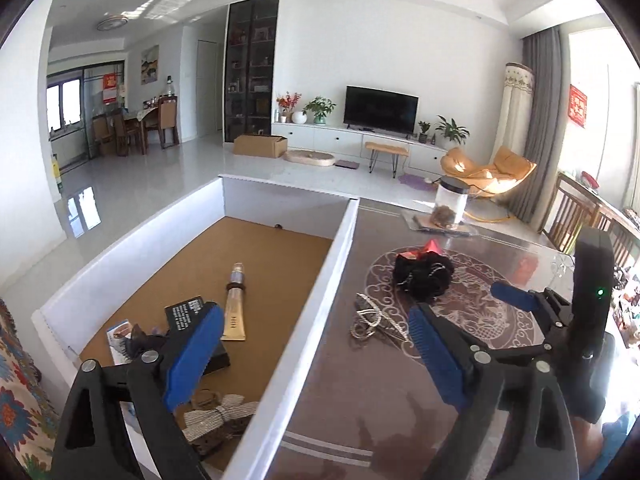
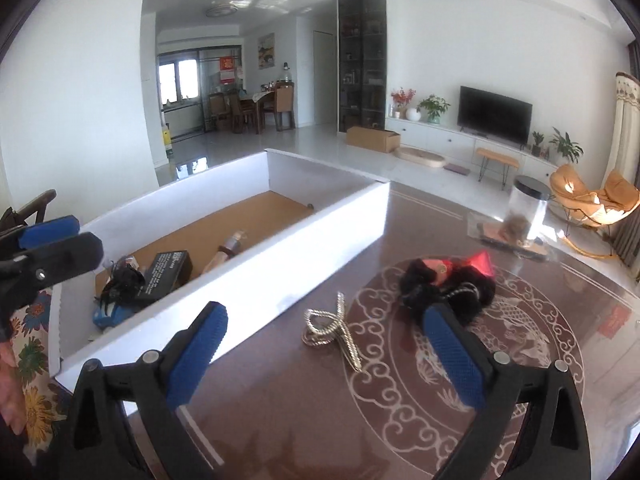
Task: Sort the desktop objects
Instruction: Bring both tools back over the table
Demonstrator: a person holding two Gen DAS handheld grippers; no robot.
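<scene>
The silver hair claw clip [image 2: 334, 330] lies on the glass-topped table [image 2: 280, 420], just beside the white wall of the sorting box [image 2: 304, 236] and near the black furry hair accessory [image 2: 448, 288] with its red pointed tip. The clip looks light, stiff and metallic, with looped, textured prongs that will likely slide on the smooth glass; I judge the best hold is across its narrow middle where the loops cross, not on the springy prong ends. The furry piece looks soft and light, and should squash under the pads, so a pinch through its bulk would serve. The right gripper [image 2: 324, 344] hangs above the clip with its jaws spread wide and nothing between the blue pads [image 2: 452, 356]. The left gripper [image 1: 312, 356] is likewise wide open and empty, straddling the box wall in its own view. Inside the box, on the cork-brown floor, lie a gold cosmetic tube [image 1: 234, 308], a black box with white print [image 1: 188, 314], a glittery bow [image 1: 220, 420] and a blue-and-white packet [image 1: 120, 338]. The white lettering on the black box is too small to read, and no brand can be made out. Farther back on the table stands a clear jar with a black lid [image 2: 526, 212]; red sheets hang on the far door and window, their writing illegible.
</scene>
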